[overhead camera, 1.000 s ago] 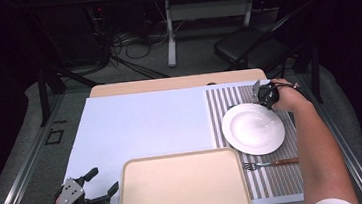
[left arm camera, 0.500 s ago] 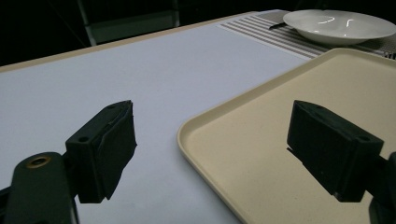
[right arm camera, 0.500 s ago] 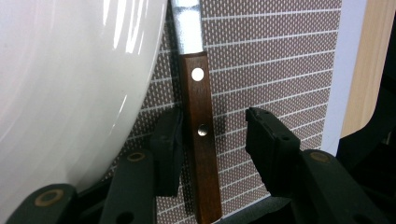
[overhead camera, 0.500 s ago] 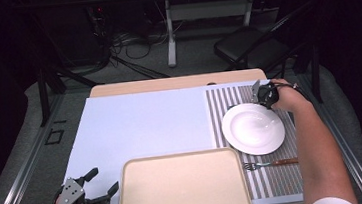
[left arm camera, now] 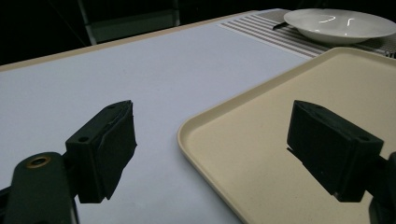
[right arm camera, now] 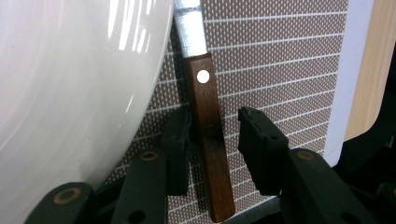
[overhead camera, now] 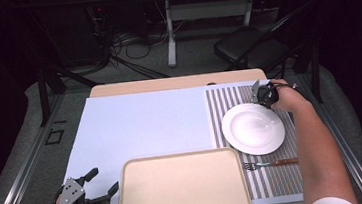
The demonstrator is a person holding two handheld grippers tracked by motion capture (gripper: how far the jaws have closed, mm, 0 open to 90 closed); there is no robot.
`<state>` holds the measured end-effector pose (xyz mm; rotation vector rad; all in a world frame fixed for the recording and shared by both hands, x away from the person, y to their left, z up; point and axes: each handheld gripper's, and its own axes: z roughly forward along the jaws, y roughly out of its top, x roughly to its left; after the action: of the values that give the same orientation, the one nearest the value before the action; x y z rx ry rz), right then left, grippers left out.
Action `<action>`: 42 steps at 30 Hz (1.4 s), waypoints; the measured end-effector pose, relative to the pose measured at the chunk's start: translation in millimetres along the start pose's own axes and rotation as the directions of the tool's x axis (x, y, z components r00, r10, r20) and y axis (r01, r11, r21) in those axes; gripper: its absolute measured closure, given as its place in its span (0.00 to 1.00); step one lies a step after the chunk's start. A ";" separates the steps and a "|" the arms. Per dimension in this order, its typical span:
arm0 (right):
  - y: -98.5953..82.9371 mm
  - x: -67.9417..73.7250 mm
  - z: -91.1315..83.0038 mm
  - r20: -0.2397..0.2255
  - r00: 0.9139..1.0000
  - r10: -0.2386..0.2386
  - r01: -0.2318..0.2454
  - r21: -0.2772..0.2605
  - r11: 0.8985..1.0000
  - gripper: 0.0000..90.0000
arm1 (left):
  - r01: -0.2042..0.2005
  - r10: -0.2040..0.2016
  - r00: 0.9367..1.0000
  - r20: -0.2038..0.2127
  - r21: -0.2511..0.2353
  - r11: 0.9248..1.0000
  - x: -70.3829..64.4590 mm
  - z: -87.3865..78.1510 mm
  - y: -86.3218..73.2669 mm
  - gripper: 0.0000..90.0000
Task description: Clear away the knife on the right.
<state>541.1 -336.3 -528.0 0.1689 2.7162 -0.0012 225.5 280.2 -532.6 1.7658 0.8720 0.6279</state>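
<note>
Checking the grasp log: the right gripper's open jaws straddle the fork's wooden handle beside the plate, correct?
Not quite: the right gripper straddles the knife's wooden handle, as the right gripper view shows. The fork lies on the plate's near side, in the high view.

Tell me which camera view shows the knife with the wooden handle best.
The right gripper view: the knife lies on the striped mat beside the white plate, its wooden handle between the open jaws of the right gripper. In the left gripper view a dark sliver beside the plate may be it. In the high view the right hand covers it.
</note>
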 end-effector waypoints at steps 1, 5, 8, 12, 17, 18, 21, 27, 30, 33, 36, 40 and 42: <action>0.1 0.3 0.0 0.000 1.000 0.000 0.000 0.001 1.000 0.71 | -0.001 0.001 1.000 -0.001 0.000 1.000 -0.1 -0.2 0.0 0.17; 0.3 0.7 0.4 0.003 1.000 -0.015 0.015 -0.003 1.000 0.73 | -0.001 0.001 1.000 0.000 0.000 1.000 -0.1 -0.2 0.0 0.17; 0.4 3.1 0.5 0.004 1.000 -0.008 0.008 -0.002 1.000 0.76 | 0.001 -0.001 1.000 -0.001 0.002 1.000 -0.4 0.0 -0.1 0.17; 0.6 3.9 0.2 0.001 0.999 -0.034 0.034 0.002 0.999 0.80 | -0.003 0.003 1.000 0.001 0.005 1.000 -0.4 -0.3 0.1 0.17; 0.2 6.2 0.4 0.004 0.999 -0.040 0.040 -0.002 0.999 0.84 | -0.003 0.003 1.000 -0.001 0.002 1.000 -0.5 -0.4 -0.1 0.17; 0.2 6.3 0.4 0.004 0.999 -0.042 0.042 -0.002 0.999 0.84 | -0.003 0.003 1.000 -0.001 0.002 1.000 -0.6 -0.4 -0.1 0.17; 0.3 6.7 0.2 0.005 0.999 -0.051 0.051 0.001 0.999 0.84 | -0.004 0.004 1.000 0.001 0.006 1.000 -0.5 -0.6 0.0 0.17; 0.1 7.3 0.5 0.009 0.999 -0.047 0.047 -0.005 0.999 0.84 | -0.002 0.002 1.000 0.000 0.007 1.000 -0.3 -0.3 -0.2 0.17; 0.3 7.4 0.3 0.009 0.999 -0.046 0.046 -0.003 0.999 0.84 | 0.000 0.000 1.000 -0.002 0.004 1.000 -0.5 0.1 -0.4 0.17; 0.5 7.9 0.3 0.015 0.999 -0.047 0.047 -0.002 0.999 0.84 | 0.000 0.000 1.000 -0.002 0.005 1.000 -0.4 0.2 -0.5 0.17; 1.7 7.9 -1.0 0.013 0.999 -0.049 0.049 0.019 0.999 0.85 | 0.000 0.000 1.000 -0.002 0.007 1.000 -0.4 0.3 -0.6 0.17; 0.3 10.1 0.4 0.029 0.999 -0.023 0.023 -0.006 1.000 0.85 | 0.000 0.000 1.000 -0.001 0.007 1.000 -0.2 0.6 -0.7 0.17; 0.1 10.2 0.7 0.032 0.999 -0.027 0.027 -0.013 1.000 0.85 | -0.001 0.001 1.000 -0.002 0.008 1.000 -0.2 0.4 -0.6 0.17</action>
<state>532.2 -335.0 -532.8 0.1274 2.6858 0.0060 225.5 279.9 -533.4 1.7728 0.8762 0.6278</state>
